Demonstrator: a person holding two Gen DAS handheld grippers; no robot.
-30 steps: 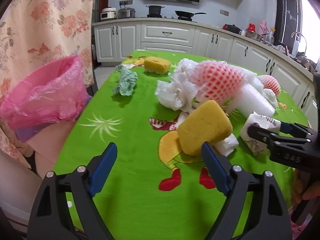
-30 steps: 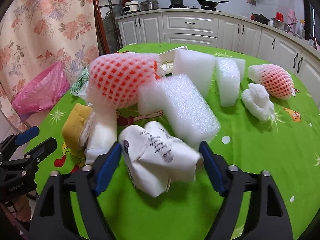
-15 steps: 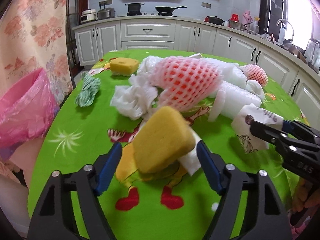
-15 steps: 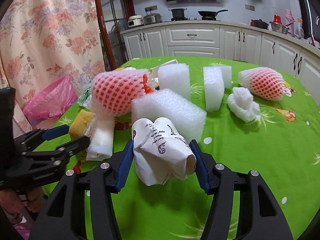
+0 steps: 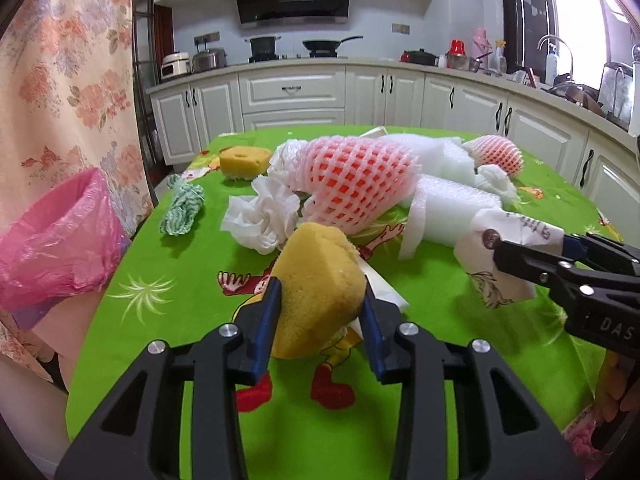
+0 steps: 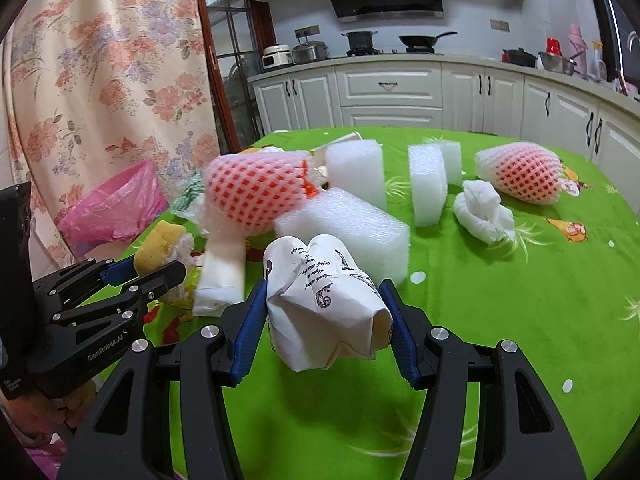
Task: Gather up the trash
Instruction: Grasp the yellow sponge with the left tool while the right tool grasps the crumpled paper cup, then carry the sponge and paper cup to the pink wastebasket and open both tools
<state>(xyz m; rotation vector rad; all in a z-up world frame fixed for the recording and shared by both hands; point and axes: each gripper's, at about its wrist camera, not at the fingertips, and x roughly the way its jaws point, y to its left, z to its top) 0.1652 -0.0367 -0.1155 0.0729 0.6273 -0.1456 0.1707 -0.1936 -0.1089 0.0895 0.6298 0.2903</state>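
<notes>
My left gripper [image 5: 320, 304] is shut on a yellow sponge [image 5: 318, 280] and holds it just above the green tablecloth [image 5: 180, 264]. My right gripper [image 6: 324, 312] is shut on a crumpled white paper cup [image 6: 324, 300] with black print, lifted off the cloth. The cup [image 5: 500, 260] and the right gripper show at the right of the left wrist view. The left gripper and the sponge [image 6: 160, 240] show at the left of the right wrist view. A pink trash bag [image 5: 60, 236] stands open beside the table's left edge.
On the table lie a red foam fruit net [image 5: 356, 184], white foam blocks [image 6: 352, 232], crumpled tissues [image 5: 260, 216], a green cloth [image 5: 182, 208], a second sponge [image 5: 244, 160] and a second fruit net [image 6: 520, 172]. A floral curtain [image 6: 120, 80] hangs left. Kitchen cabinets [image 5: 296, 96] stand behind.
My left gripper closed on the yellow sponge and lifted it. My right gripper closed on the paper cup and raised it off the cloth.
</notes>
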